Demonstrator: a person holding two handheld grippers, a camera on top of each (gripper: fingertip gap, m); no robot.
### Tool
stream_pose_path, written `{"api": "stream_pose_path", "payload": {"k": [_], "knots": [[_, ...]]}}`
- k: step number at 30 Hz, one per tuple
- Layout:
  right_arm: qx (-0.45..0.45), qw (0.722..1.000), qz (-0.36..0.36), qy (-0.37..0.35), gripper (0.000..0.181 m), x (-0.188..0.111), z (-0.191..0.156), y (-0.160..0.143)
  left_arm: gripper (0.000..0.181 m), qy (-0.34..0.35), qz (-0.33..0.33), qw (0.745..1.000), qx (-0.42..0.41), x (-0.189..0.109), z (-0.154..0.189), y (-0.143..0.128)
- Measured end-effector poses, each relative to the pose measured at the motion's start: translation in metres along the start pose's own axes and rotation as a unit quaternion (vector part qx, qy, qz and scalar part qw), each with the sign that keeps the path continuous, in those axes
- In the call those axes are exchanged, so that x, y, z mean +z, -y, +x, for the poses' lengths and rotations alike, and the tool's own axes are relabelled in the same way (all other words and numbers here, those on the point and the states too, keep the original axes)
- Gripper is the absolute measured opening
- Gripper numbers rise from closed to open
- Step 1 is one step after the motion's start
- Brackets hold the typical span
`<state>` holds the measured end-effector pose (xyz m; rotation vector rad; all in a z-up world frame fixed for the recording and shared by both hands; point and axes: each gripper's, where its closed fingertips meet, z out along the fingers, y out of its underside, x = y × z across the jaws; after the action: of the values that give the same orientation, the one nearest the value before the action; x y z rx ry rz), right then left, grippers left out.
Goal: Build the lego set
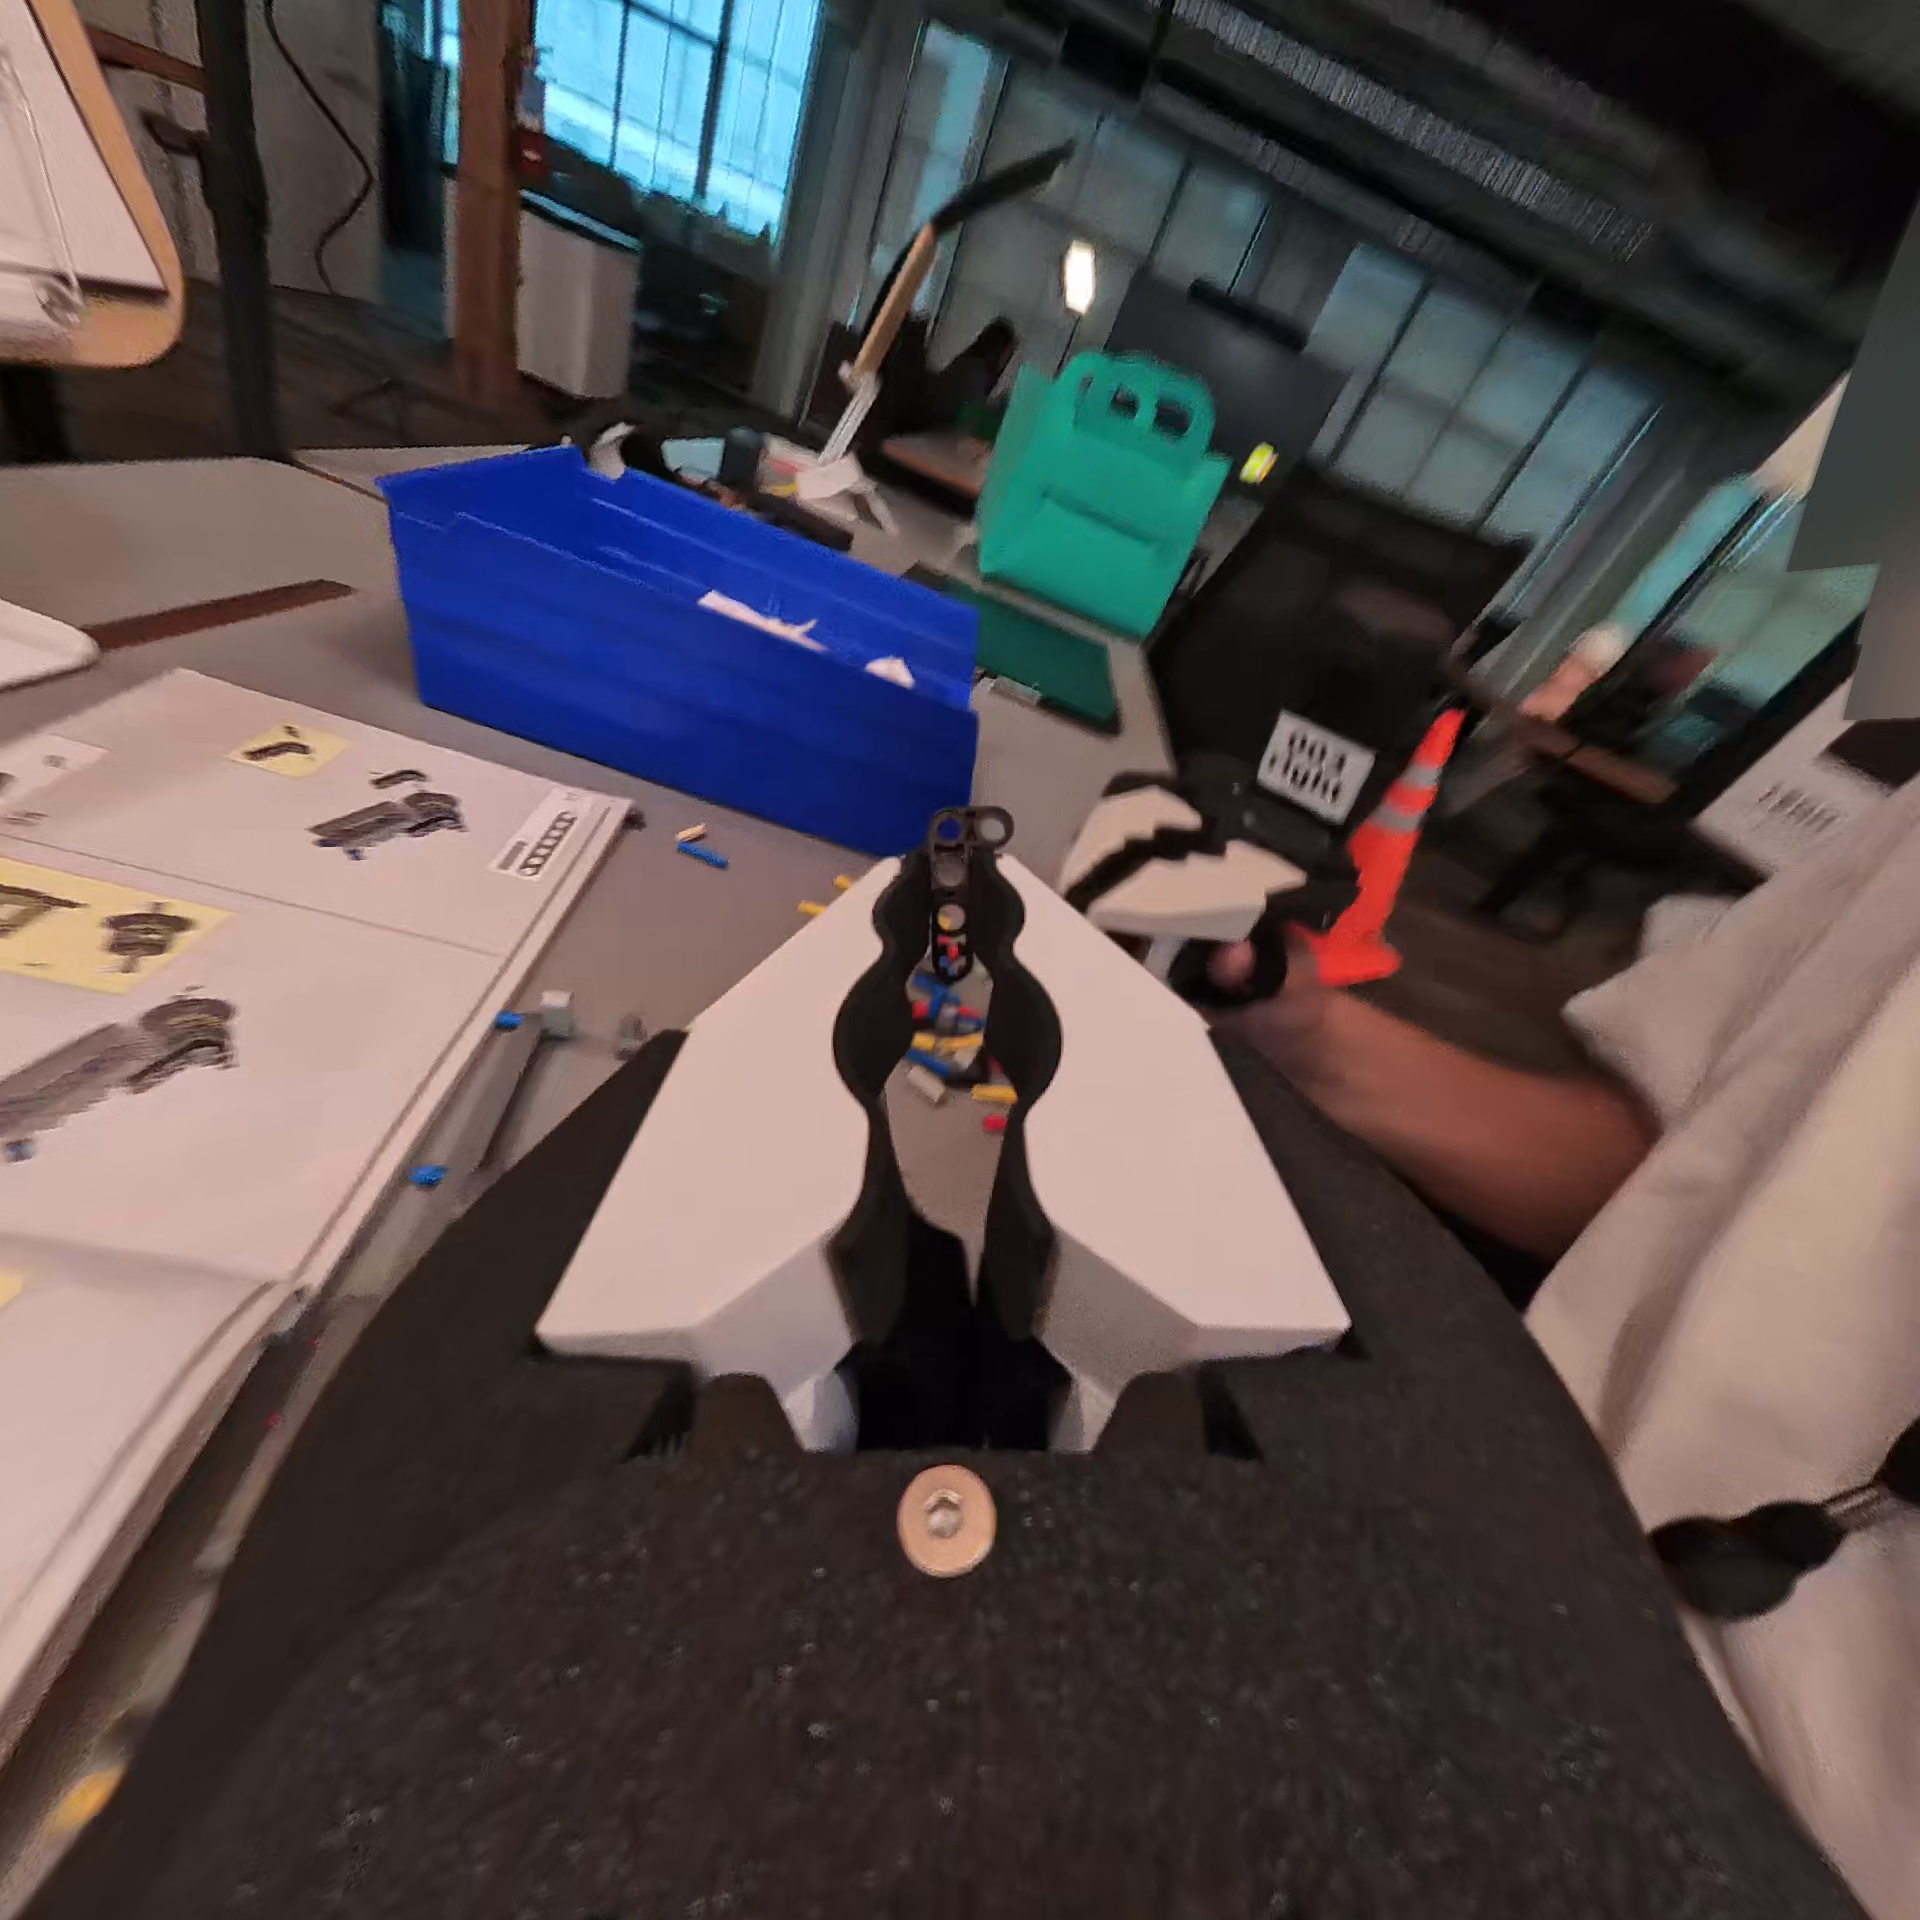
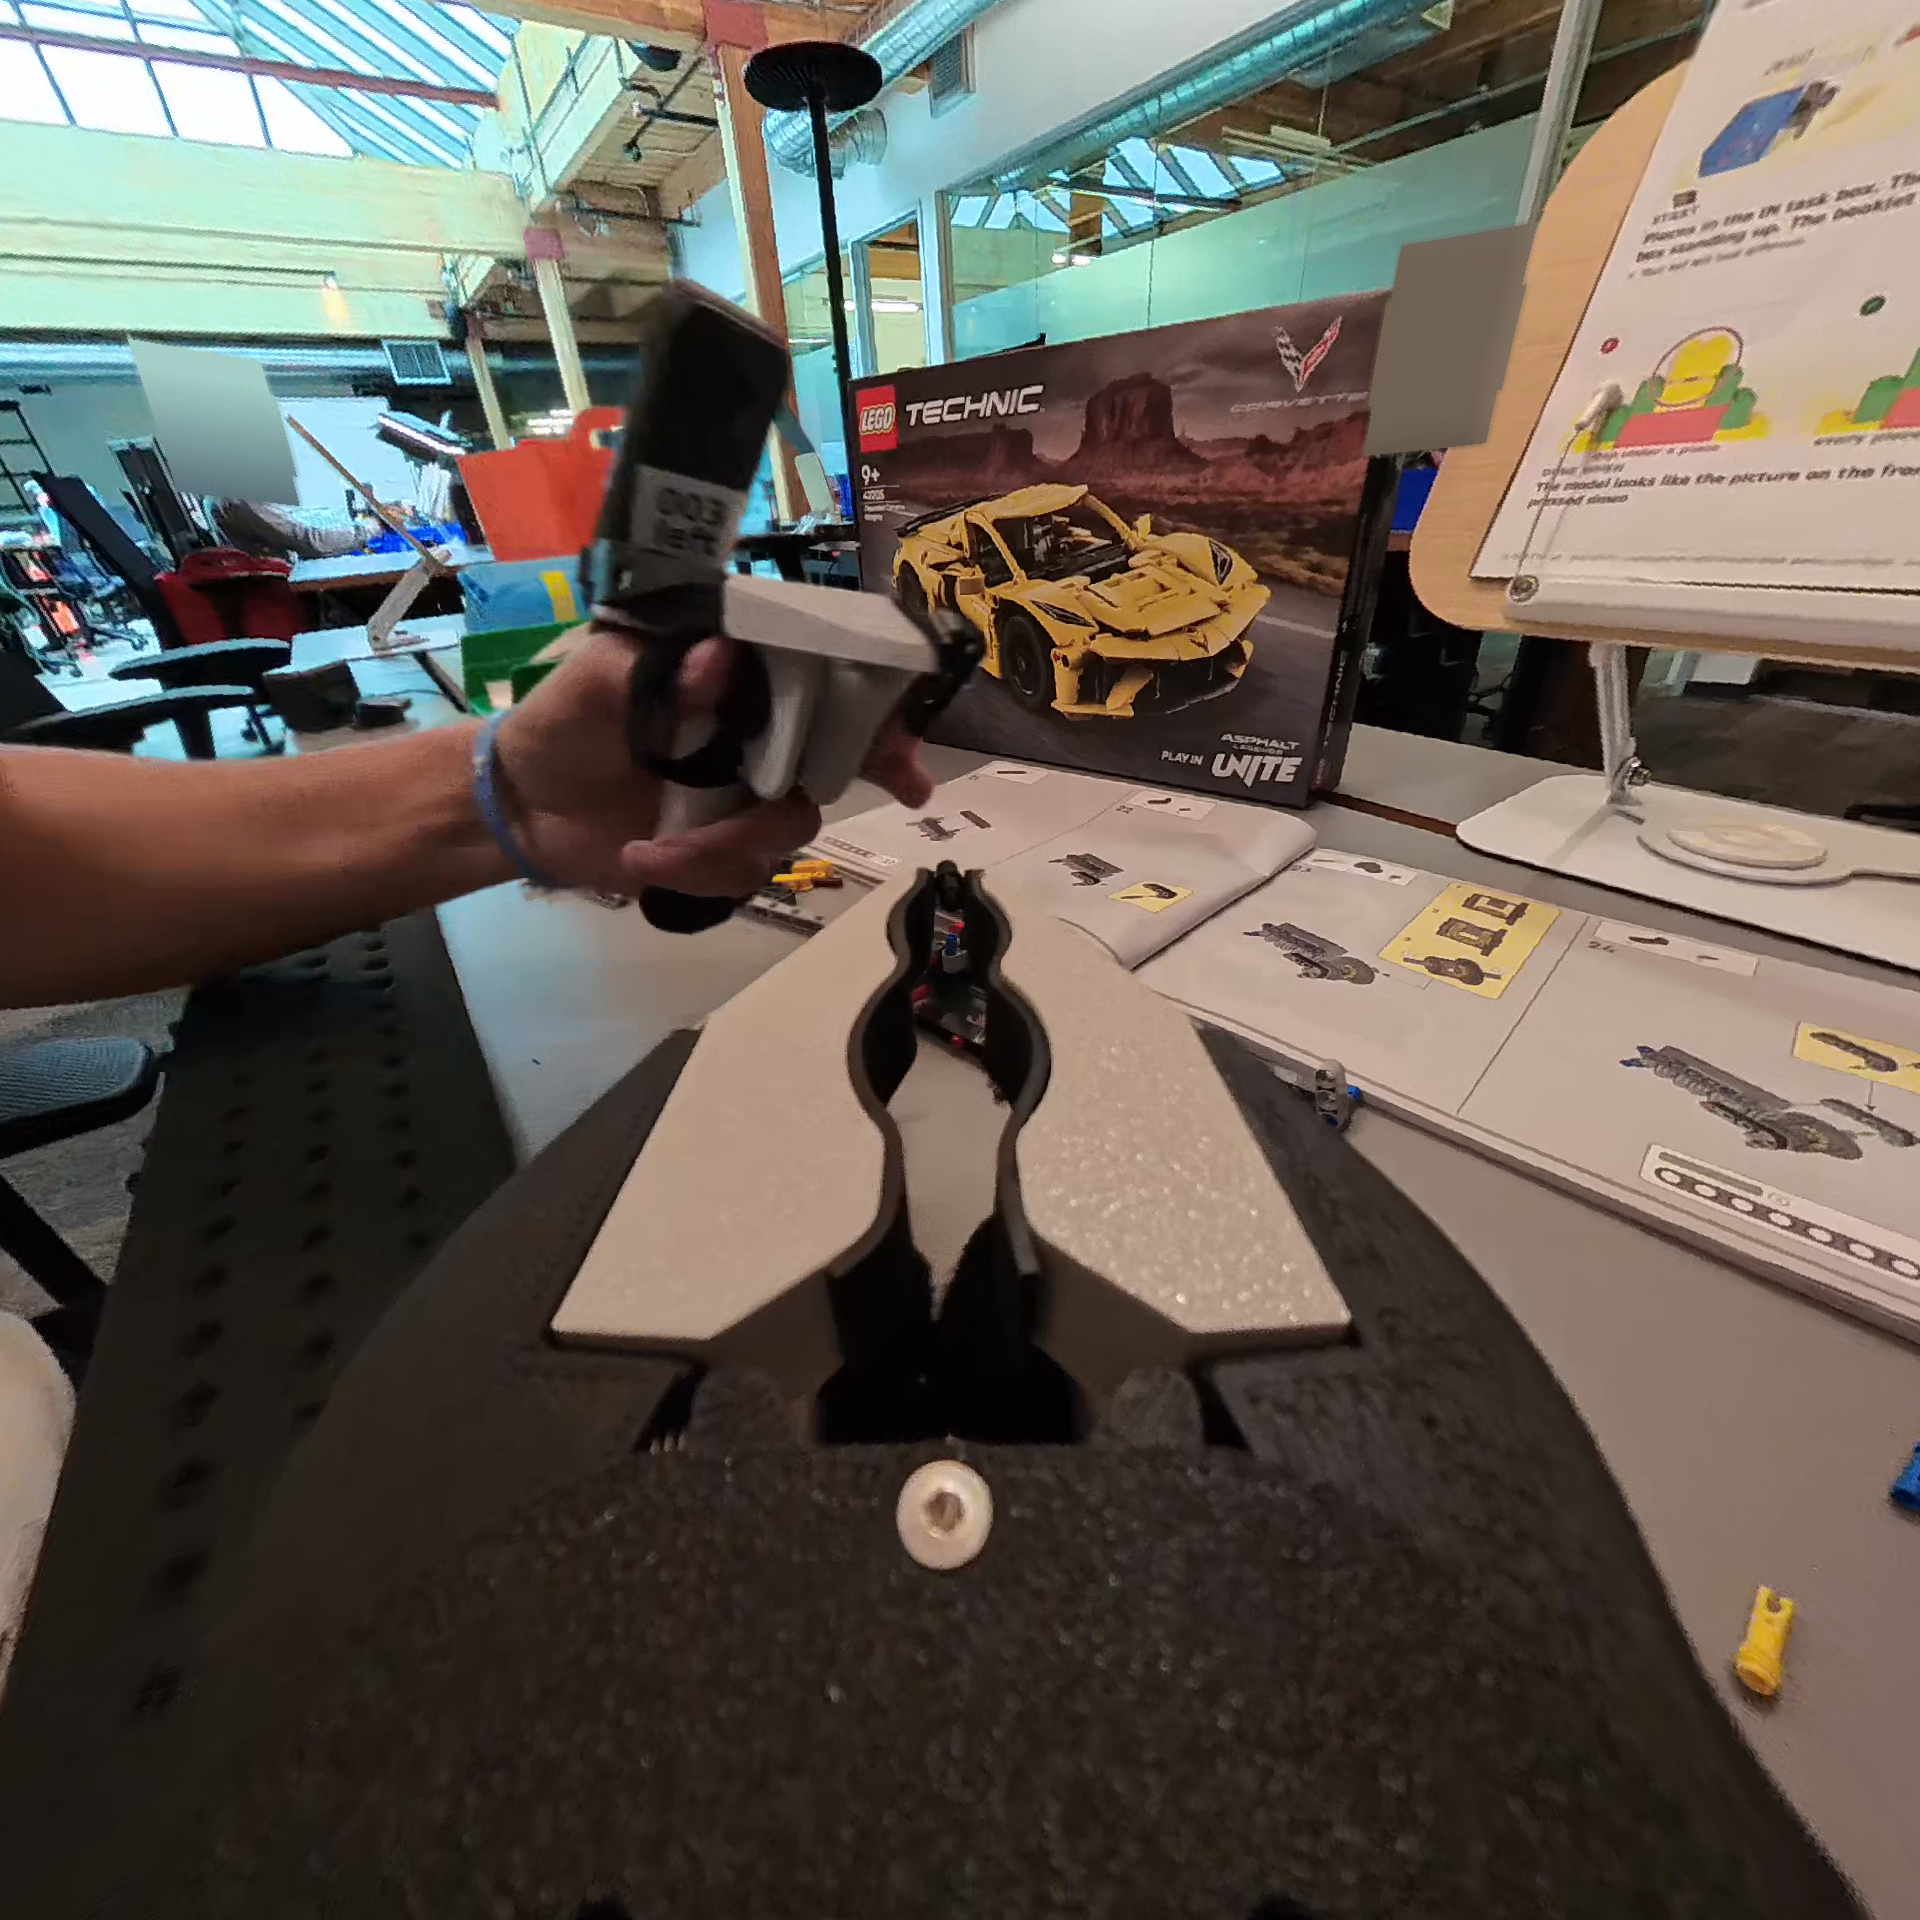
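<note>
My left gripper (image 1: 954, 878) is shut on a black lego beam with holes (image 1: 971, 828) and holds it upright above the table, its top poking out past the fingertips. My right gripper (image 2: 948, 883) is shut on a small black and grey lego assembly (image 2: 951, 987) with red and blue pins. Each gripper shows in the other's view: the left gripper (image 2: 940, 665) is raised in a hand in front of the lego box (image 2: 1112, 561), and the right gripper (image 1: 1174, 873) is to the right. Loose lego pieces (image 1: 951, 1049) lie on the table below the left gripper.
An open instruction booklet (image 1: 260, 966) (image 2: 1455, 987) covers part of the table. A blue bin (image 1: 675, 644) stands behind it. A stand with a printed sheet (image 2: 1714, 312) is at the far right. Stray yellow (image 2: 1763, 1652), blue (image 2: 1910, 1486) and grey (image 2: 1330, 1091) pieces lie near it. An orange cone (image 1: 1392, 862) stands off the table. My right fingertips sit around 7 cm from my left ones.
</note>
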<state>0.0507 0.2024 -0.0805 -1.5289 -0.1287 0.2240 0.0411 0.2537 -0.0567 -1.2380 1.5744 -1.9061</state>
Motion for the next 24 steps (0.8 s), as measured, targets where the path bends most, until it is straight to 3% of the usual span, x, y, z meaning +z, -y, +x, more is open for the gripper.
{"api": "stream_pose_path", "payload": {"k": [3, 6, 8, 11, 15, 18, 24], "knots": [[-0.016, 1.000, -0.014, 0.007, 0.004, 0.003, -0.004, -0.005, 0.006, -0.088, 0.062, 0.992, -0.064, 0.002, 0.005, 0.002], [-0.024, 0.999, -0.025, 0.016, 0.005, 0.005, -0.008, -0.008, 0.006, -0.130, 0.030, 0.989, -0.056, 0.001, 0.025, -0.012], [-0.037, 0.999, -0.027, 0.019, 0.004, 0.008, -0.009, -0.008, 0.006, -0.111, 0.026, 0.993, -0.024, -0.001, 0.027, -0.019], [-0.062, 0.997, -0.029, 0.024, 0.004, 0.013, -0.013, -0.007, 0.006, -0.100, 0.038, 0.992, -0.060, -0.001, 0.021, -0.016], [0.007, 0.997, 0.031, 0.066, 0.004, 0.021, -0.020, 0.016, 0.006, -0.063, 0.036, 0.997, 0.002, -0.004, 0.015, -0.013], [0.062, 0.992, 0.068, 0.091, 0.004, 0.023, -0.021, 0.030, 0.006, -0.087, 0.041, 0.995, -0.002, -0.006, 0.023, -0.011], [0.028, 0.994, 0.063, 0.085, 0.004, 0.028, -0.030, 0.029, 0.006, -0.129, 0.027, 0.990, -0.050, 0.001, 0.031, -0.022]]}}
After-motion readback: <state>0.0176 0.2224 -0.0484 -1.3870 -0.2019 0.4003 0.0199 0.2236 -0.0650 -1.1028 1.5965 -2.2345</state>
